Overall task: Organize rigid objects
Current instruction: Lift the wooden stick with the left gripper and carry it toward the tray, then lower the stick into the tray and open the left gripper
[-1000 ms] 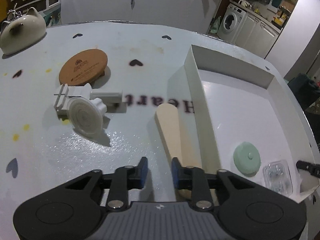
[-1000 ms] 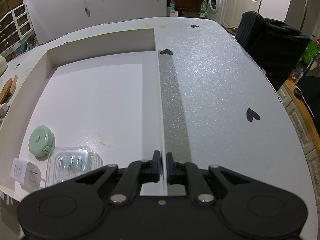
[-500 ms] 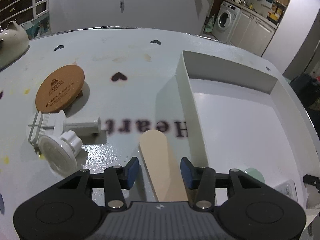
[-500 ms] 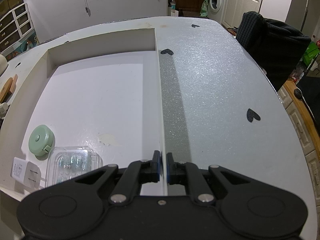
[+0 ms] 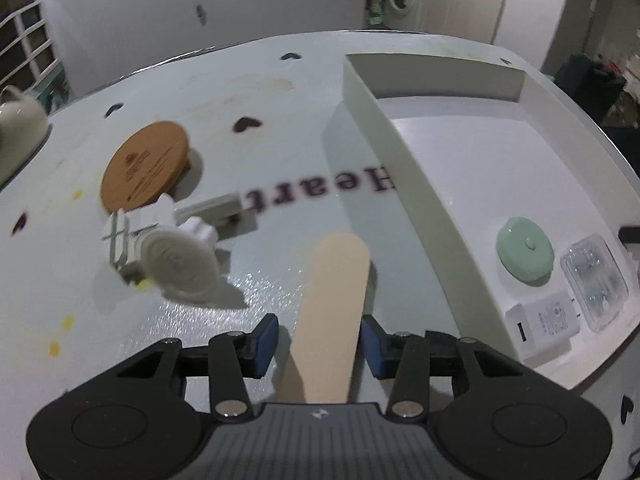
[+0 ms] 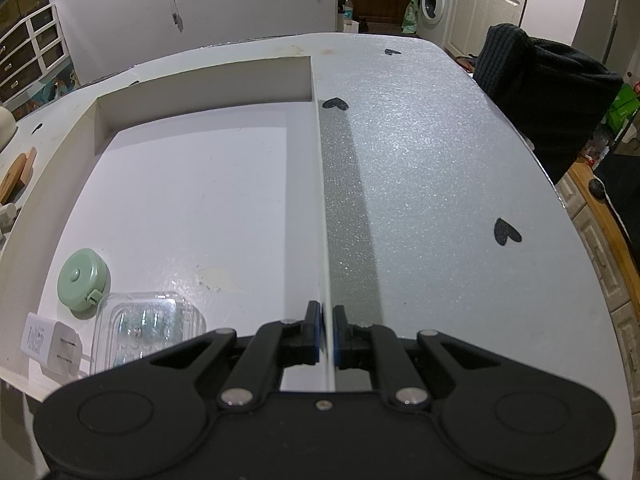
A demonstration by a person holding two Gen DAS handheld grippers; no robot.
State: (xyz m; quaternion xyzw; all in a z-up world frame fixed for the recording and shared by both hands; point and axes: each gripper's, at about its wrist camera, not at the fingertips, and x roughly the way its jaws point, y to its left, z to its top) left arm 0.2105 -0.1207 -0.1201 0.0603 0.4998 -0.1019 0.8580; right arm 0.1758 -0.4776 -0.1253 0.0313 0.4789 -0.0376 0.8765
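One white tray (image 6: 100, 120) sits on the surface (image 6: 440, 180), its wall clamped by the right tongs (image 6: 327, 332). Three small items lie inside. One wooden spatula (image 5: 336, 300) lies between the parted left tongs (image 5: 320, 340).

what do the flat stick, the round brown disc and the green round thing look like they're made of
Flat stick: probably light unfinished wood, pale matte beige. Round brown disc: looks like cork or wood, matte brown with a printed or branded mark. Green round thing: likely moulded plastic, smooth pale green with a centre button.
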